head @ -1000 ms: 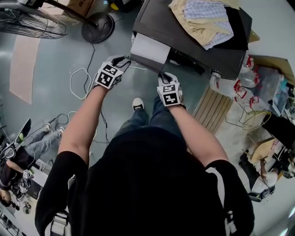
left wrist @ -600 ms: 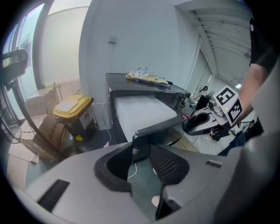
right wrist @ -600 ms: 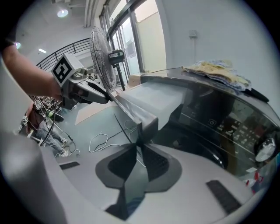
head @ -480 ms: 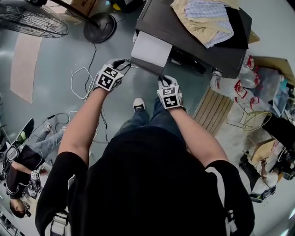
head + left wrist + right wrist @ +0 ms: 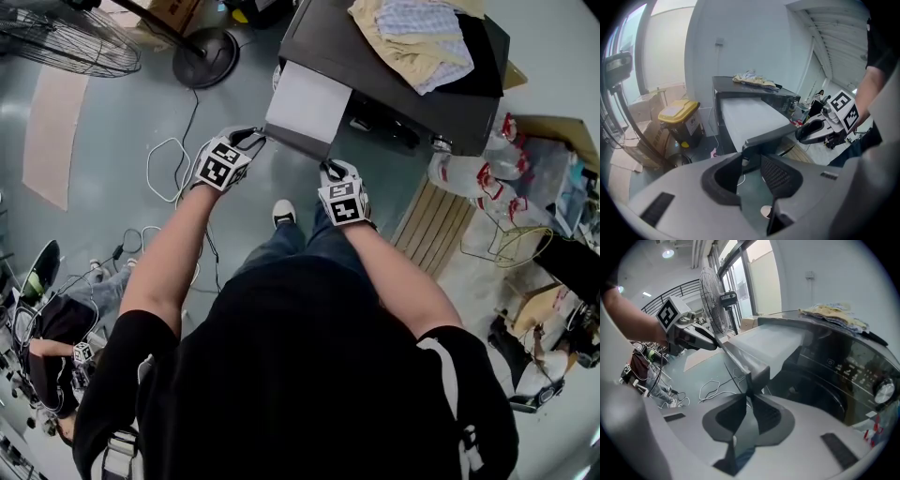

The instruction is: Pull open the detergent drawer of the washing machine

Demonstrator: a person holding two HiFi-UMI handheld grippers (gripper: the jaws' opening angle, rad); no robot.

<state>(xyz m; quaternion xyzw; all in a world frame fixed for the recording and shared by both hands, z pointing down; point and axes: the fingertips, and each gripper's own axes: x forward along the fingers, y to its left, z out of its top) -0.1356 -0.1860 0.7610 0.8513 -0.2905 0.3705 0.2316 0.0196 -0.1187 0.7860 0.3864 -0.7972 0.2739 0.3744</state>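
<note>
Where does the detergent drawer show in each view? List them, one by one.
Head view: detergent drawer, upper middle, jutting from the dark washing machine.
Left gripper view: centre, straight ahead.
Right gripper view: centre, slightly left.
Shared landmark: clothes pile atop the machine.

Clothes (image 5: 412, 42): I see a crumpled heap, tan and checked.
Fan (image 5: 204, 58): upright on the floor.
Cable (image 5: 167, 159): white loops near the fan.

Bright, even daylight, tall glass windows (image 5: 761, 280) washed pale beyond my right claw (image 5: 748, 391), round ceiling lamp (image 5: 668, 253) flaring, fisheye bending edges, black vignetted corners, my jaws softly blurred
</note>
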